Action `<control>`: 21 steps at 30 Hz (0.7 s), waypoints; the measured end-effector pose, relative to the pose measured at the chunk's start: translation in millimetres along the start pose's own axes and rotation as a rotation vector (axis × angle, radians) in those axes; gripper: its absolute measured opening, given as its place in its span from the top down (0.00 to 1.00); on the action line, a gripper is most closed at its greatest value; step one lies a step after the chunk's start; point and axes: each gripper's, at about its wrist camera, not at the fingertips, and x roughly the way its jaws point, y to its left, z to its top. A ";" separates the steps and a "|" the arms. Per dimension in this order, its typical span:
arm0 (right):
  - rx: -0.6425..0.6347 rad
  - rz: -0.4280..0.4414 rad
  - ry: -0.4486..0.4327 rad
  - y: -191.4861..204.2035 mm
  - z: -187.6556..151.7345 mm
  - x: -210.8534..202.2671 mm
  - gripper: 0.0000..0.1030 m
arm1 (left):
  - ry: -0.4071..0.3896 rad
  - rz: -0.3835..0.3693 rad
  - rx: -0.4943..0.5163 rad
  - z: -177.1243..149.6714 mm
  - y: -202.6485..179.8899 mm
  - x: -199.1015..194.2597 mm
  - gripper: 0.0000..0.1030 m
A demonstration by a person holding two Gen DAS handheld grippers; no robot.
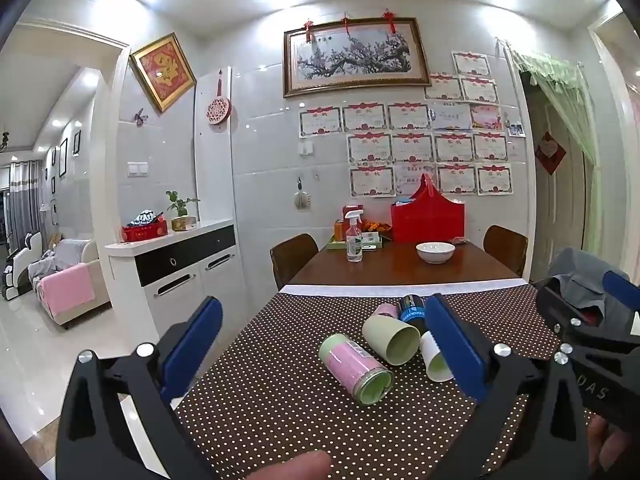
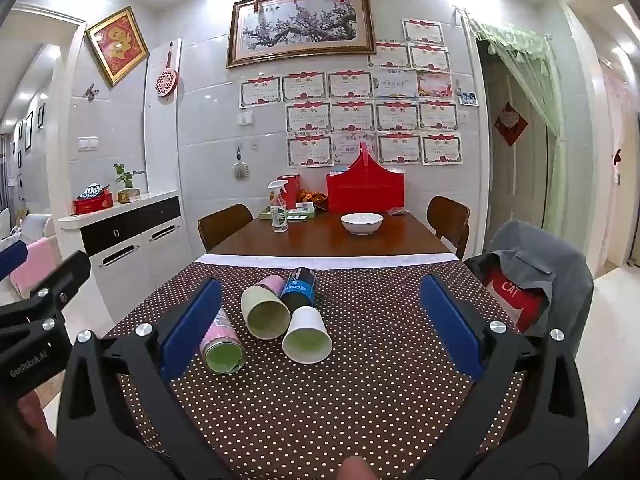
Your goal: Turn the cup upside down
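Several cups lie on their sides on the brown polka-dot cloth: a pink-labelled cup, a pale green cup, a white paper cup, a small pink cup and a black-and-blue cup. My left gripper is open and empty, above and short of the cups. My right gripper is open and empty, framing the cups from the near side. Each gripper shows at the edge of the other's view.
A white bowl, a spray bottle, a red box and a tray stand at the far end of the wooden table. Chairs flank the table; one at right holds a grey garment. A white cabinet stands left.
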 end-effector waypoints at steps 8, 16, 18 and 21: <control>-0.001 -0.005 0.004 1.2 0.1 1.2 0.06 | -0.012 0.010 -0.001 -1.5 -1.6 -3.0 0.04; -0.002 -0.012 -0.015 4.0 -3.1 -3.8 0.06 | -0.053 0.014 -0.029 5.1 3.8 -5.8 0.04; -0.002 -0.011 -0.016 3.8 -3.0 -3.8 0.06 | -0.060 -0.013 -0.072 6.3 9.5 -7.4 0.04; -0.006 -0.011 -0.018 3.9 2.4 -4.9 0.06 | -0.090 -0.029 -0.109 5.4 15.8 -12.6 0.04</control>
